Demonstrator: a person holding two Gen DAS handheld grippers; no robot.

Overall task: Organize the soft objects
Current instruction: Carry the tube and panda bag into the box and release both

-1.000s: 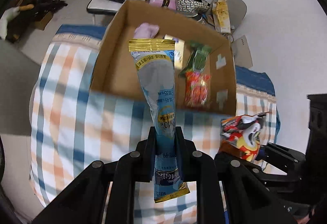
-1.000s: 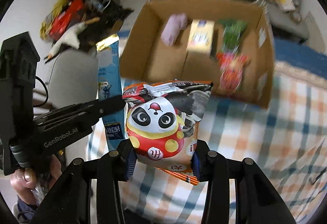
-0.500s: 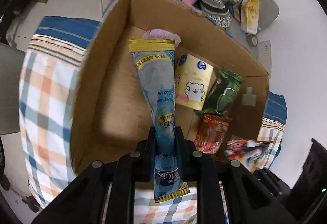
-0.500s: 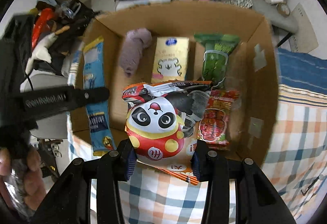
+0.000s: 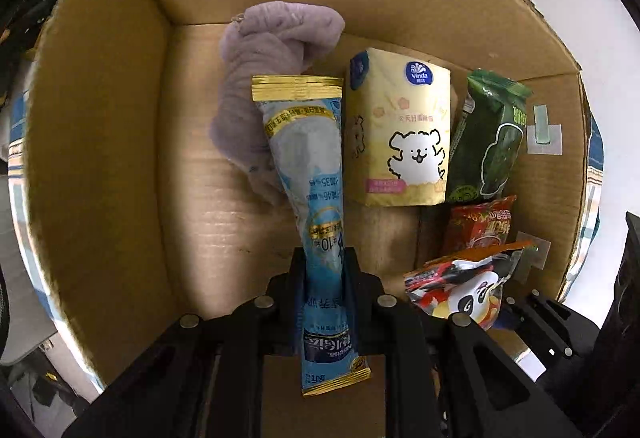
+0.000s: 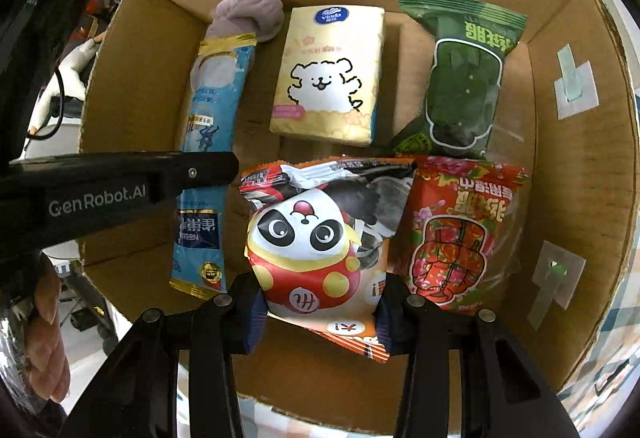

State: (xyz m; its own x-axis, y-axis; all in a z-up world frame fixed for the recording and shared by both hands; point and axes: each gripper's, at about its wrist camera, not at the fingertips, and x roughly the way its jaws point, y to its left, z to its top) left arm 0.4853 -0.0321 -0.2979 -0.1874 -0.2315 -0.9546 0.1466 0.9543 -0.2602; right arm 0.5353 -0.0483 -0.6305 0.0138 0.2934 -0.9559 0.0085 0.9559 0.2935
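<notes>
Both grippers moved from above the checked cloth to over and into the cardboard box (image 5: 112, 126). Left gripper (image 5: 323, 278) now has the blue sachet (image 5: 312, 166) overlapping the purple cloth (image 5: 256, 78). Right gripper (image 6: 320, 302) brought the panda snack bag (image 6: 316, 238) down beside the red packet (image 6: 456, 234), in front of the tissue pack (image 6: 328, 74).
</notes>
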